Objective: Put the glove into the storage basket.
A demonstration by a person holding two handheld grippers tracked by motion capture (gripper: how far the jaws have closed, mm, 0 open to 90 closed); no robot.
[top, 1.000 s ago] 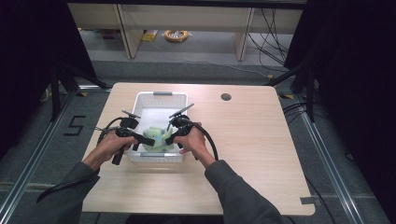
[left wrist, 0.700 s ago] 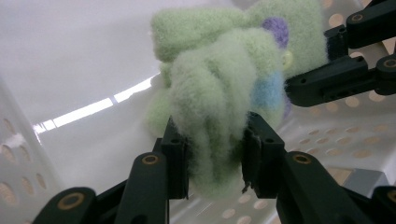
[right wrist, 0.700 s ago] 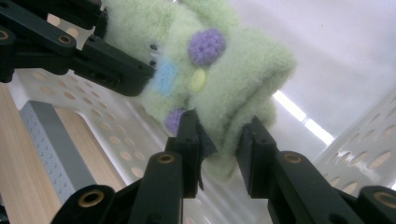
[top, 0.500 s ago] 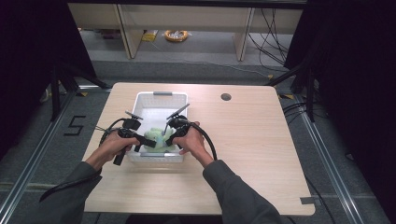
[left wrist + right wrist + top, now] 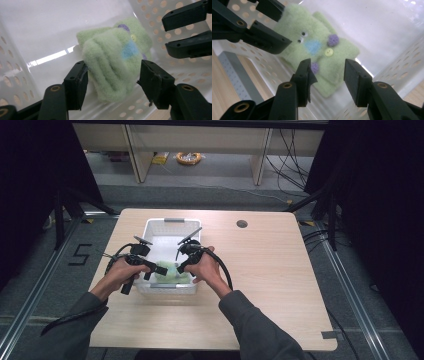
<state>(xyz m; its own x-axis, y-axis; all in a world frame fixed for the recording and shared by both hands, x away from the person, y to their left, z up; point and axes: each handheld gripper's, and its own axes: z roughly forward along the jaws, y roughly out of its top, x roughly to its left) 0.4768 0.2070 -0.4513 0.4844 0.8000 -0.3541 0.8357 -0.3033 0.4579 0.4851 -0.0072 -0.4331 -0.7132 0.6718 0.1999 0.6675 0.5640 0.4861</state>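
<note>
A folded light-green fuzzy cloth (image 5: pixel 169 270) (image 5: pixel 112 65) (image 5: pixel 322 50), with a blue patch, purple pom-poms and a yellow button, lies in the near end of a white perforated basket (image 5: pixel 150 227). My left gripper (image 5: pixel 156 269) (image 5: pixel 113 82) reaches in from the left. Its jaws have just been opening and stand open on either side of the cloth's thick folded edge. My right gripper (image 5: pixel 181 265) (image 5: pixel 327 75) comes in from the right. Its jaws have also just been opening and hang open just above the cloth. Each gripper shows in the other's view (image 5: pixel 172 32) (image 5: pixel 284 27).
The basket stands on a light wooden table (image 5: pixel 280 270) with a round cable hole (image 5: pixel 242 224) at the back. Basket walls (image 5: pixel 15 82) (image 5: pixel 402 72) close in around both grippers. Black cables loop from the grippers over the tabletop beside the basket.
In the high view both hands keep their place at the near end of the basket. The gripper jaws look slightly wider apart around the cloth.
</note>
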